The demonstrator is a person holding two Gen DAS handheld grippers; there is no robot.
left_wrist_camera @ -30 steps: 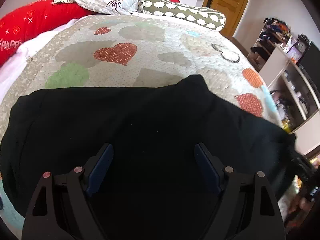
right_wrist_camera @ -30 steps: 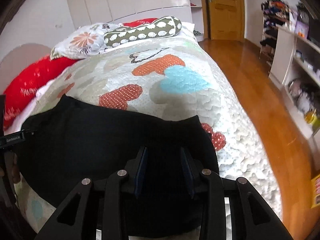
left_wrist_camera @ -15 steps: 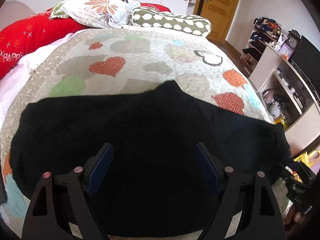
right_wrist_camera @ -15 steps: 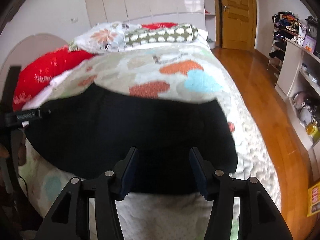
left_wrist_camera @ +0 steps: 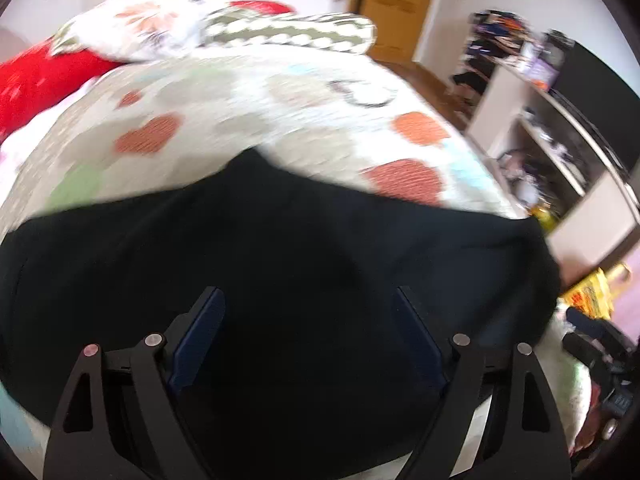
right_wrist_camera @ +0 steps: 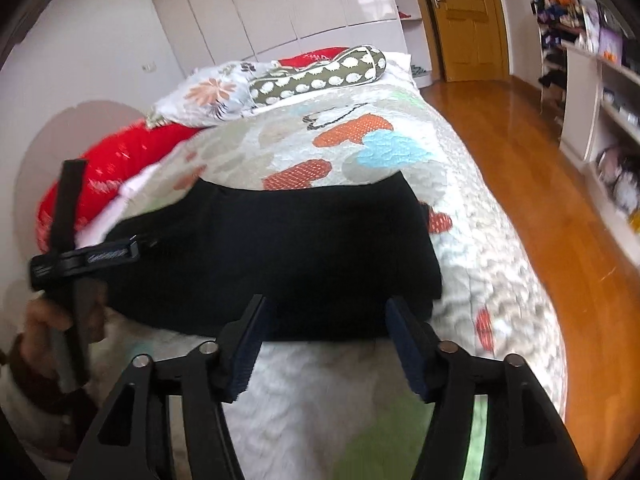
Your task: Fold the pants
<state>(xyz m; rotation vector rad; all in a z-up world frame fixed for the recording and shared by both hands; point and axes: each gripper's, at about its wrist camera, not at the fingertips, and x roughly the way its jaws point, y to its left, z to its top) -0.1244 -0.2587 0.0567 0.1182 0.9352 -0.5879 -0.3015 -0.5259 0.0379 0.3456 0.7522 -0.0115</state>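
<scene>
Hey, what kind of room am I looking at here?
Most likely a home bedroom. A bed under a cream quilt with coloured hearts fills the view, a floral pillow and a green spotted bolster lie at its head, and glossy white wardrobe doors line the far wall.

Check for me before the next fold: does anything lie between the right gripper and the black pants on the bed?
Nothing visible does. The right gripper, its fingers opening with nothing between them, hangs just short of the near edge of the black pants; only bare quilt lies beneath it.
</scene>
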